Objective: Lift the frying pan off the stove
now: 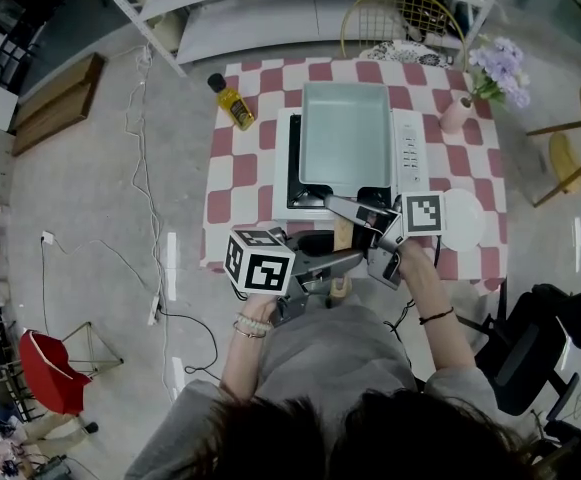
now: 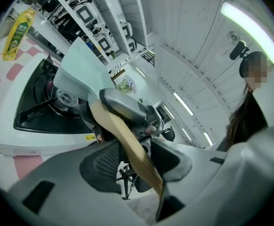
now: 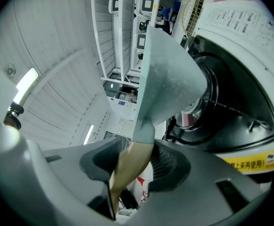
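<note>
Gripping is judged done: the frying pan (image 1: 345, 133), over the stove (image 1: 408, 148), is held by its handle (image 2: 120, 131) in the right hand-held gripper (image 3: 134, 164); the left hand-held gripper (image 2: 137, 161) is spread wide around it. A level lift is needed.

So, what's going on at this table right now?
A person is handling a frying pan with two handheld grippers. The right gripper is clamped on its wooden handle. The left gripper has the handle's end between its jaws, though a firm grip isn't clear. The pan hangs over the stove on the checked table, its base looking clear of the burner.
</note>
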`<state>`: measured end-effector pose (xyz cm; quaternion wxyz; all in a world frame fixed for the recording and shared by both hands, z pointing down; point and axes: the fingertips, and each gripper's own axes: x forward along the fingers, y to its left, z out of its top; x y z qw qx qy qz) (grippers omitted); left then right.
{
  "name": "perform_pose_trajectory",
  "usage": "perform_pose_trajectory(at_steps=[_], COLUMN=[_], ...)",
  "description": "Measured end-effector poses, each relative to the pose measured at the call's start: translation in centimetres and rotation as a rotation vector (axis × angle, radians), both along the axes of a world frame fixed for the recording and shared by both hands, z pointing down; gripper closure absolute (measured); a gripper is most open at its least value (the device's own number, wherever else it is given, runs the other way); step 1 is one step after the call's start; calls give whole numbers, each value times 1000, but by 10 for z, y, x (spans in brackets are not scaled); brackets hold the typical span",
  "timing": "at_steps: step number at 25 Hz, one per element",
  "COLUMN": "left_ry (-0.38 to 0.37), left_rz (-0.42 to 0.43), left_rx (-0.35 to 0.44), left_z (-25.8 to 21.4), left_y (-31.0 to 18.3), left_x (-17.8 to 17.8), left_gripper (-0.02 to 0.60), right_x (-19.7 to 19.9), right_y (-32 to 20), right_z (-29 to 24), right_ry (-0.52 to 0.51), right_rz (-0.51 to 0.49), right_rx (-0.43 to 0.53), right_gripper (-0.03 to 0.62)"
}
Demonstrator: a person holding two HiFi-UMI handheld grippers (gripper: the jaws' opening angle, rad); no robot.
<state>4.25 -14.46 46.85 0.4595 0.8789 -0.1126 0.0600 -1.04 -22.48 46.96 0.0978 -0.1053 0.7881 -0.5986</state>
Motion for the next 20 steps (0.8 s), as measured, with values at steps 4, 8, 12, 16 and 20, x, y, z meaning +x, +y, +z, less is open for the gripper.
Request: perform_pose_trajectory(at_steps=[4,8,12,16,20], left_ry=[11,17,21,26,30], left_rz=[3,9,13,15,18], left_rx=[20,41,62,81,100], left_z=[-8,-16,-23,-30,-38], left_y=[0,-1,-1,-1,-1], left_x=[0,0,-1,-2,-3], left_gripper=[373,373,373,373,373], right_x=[0,1,0,-1,-2], right_y=[0,-1,-2,-1,-2], right_z=[-10,-20,-28,-37,-46], right_ry=[-2,4,5,3,2], right_rz=[11,14,19,19,26], right_rx=[17,43,59,81,97], right_gripper=[399,399,399,399,399])
